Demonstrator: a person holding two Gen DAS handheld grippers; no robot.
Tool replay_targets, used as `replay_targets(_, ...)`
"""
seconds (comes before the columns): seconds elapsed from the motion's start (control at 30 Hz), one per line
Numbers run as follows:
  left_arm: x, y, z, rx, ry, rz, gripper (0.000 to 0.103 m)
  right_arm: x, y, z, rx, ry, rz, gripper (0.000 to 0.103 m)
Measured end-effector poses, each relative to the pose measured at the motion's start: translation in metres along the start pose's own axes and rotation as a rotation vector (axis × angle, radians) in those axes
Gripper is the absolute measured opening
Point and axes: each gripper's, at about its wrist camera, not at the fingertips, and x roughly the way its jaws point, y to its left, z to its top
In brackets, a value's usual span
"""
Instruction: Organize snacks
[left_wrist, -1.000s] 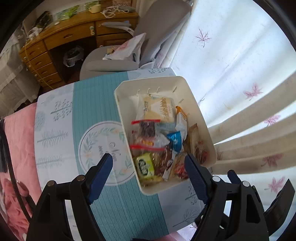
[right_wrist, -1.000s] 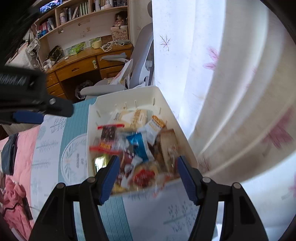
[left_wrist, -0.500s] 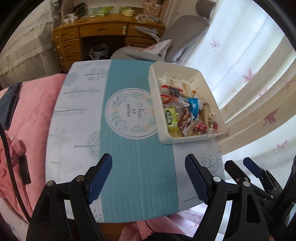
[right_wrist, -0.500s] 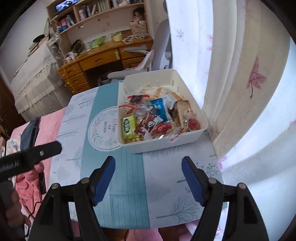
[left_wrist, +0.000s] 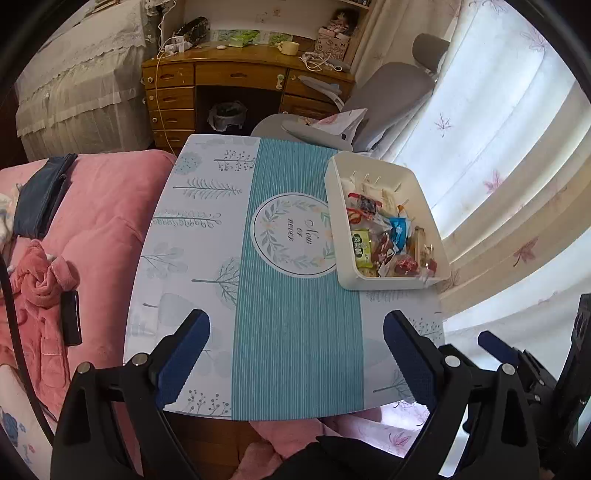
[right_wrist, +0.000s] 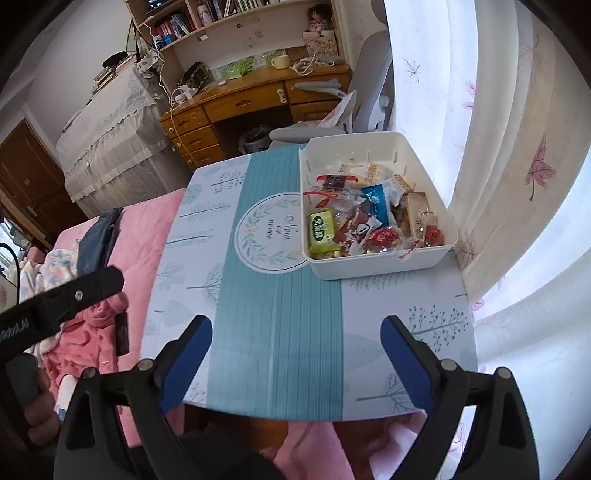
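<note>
In the left wrist view, the left gripper (left_wrist: 295, 347) is now far back from the white box (left_wrist: 384, 284), over the near edge of the table (left_wrist: 295, 332); a second ago it hung right at the box. Its jaws have just been opening and stand wide, with nothing between them. The snacks (left_wrist: 384, 236) all lie inside the box.

In the right wrist view, the right gripper (right_wrist: 295, 347) has also pulled back from the white box (right_wrist: 376, 266), jaws just opened wide and empty. No snack lies outside the box, so the task seems finished.
</note>
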Motion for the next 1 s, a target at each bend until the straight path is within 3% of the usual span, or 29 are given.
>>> replay_targets(0.27, -0.011, -0.015, 0.017, -0.005, -0.066, 0.031, 0.102, -0.009, 0.005, 0.008, 0.002, 0.021, 0.035, 0.098)
replay_targets(0.4, -0.003, -0.024, 0.019, 0.025, -0.039, 0.03, 0.102, -0.005, -0.001, 0.012, 0.024, 0.056, 0.028, 0.102)
replay_targets(0.7, 0.015, -0.03, 0.017, 0.018, -0.022, 0.075, 0.102, -0.001, 0.0, 0.023, -0.021, 0.028, 0.0, 0.102)
replay_targets(1.0, 0.029, -0.034, 0.014, 0.029, 0.01, 0.088, 0.102, 0.009, -0.012, 0.021, 0.044, 0.057, -0.013, 0.102)
